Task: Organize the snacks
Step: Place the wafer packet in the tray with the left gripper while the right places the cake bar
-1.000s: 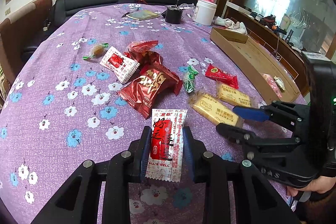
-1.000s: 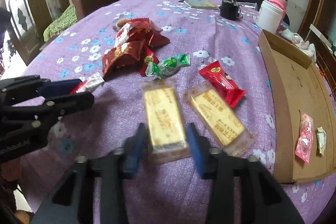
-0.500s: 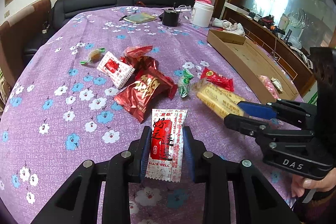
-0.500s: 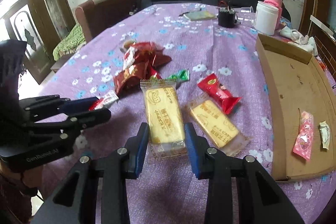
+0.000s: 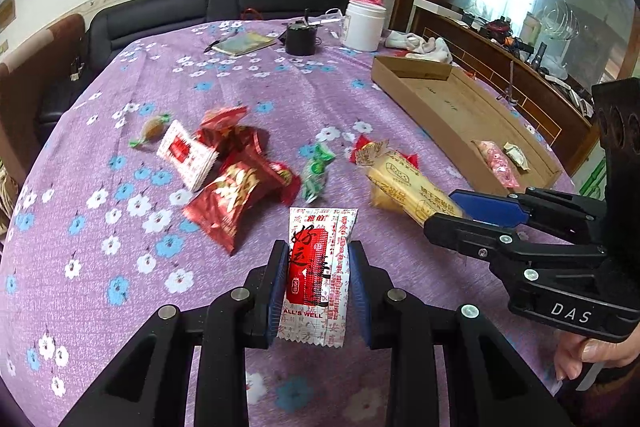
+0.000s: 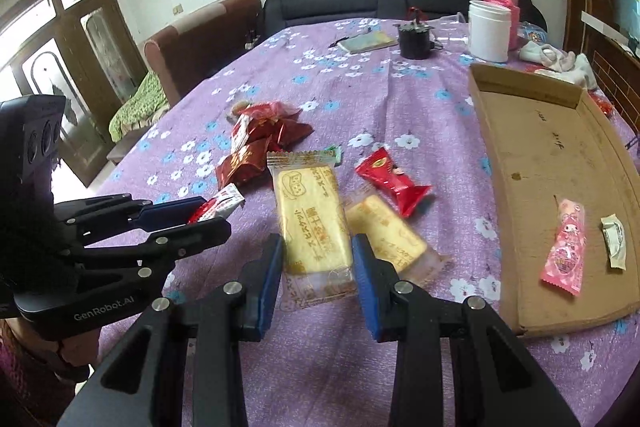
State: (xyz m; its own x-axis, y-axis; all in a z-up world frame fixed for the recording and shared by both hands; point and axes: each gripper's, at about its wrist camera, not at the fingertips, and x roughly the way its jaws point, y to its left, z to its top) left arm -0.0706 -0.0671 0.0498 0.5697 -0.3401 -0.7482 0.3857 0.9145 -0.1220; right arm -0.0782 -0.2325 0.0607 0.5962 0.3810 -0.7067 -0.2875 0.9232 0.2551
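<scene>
The left claw point(image 5: 318, 281) is closed on a white-and-red sachet point(image 5: 316, 267). Both blue pads press the sachet's long edges, and the sachet is held clear of the tabletop point(image 5: 280, 99), which carries a purple floral cloth.

The right claw point(image 6: 316, 267) is closed on a yellow biscuit pack point(image 6: 312, 223). The pads grip the pack near its lower end; the upper end projects forward, above the tabletop. In the left wrist view, the same pack point(image 5: 404, 187) extends from the right claw toward the loose snacks.

A second yellow biscuit pack point(image 6: 384, 235) lies flat on the tabletop, just beside the held one. A small red packet point(image 6: 390, 181) lies beyond it. A cluster of dark red packets point(image 5: 240, 187) and a green candy point(image 5: 316, 169) lie near the tabletop's middle.

A shallow cardboard tray point(image 6: 536, 139) sits along the tabletop's right side. It contains a pink packet point(image 6: 564, 247) and a small white packet point(image 6: 614, 237), lying near each other.
</scene>
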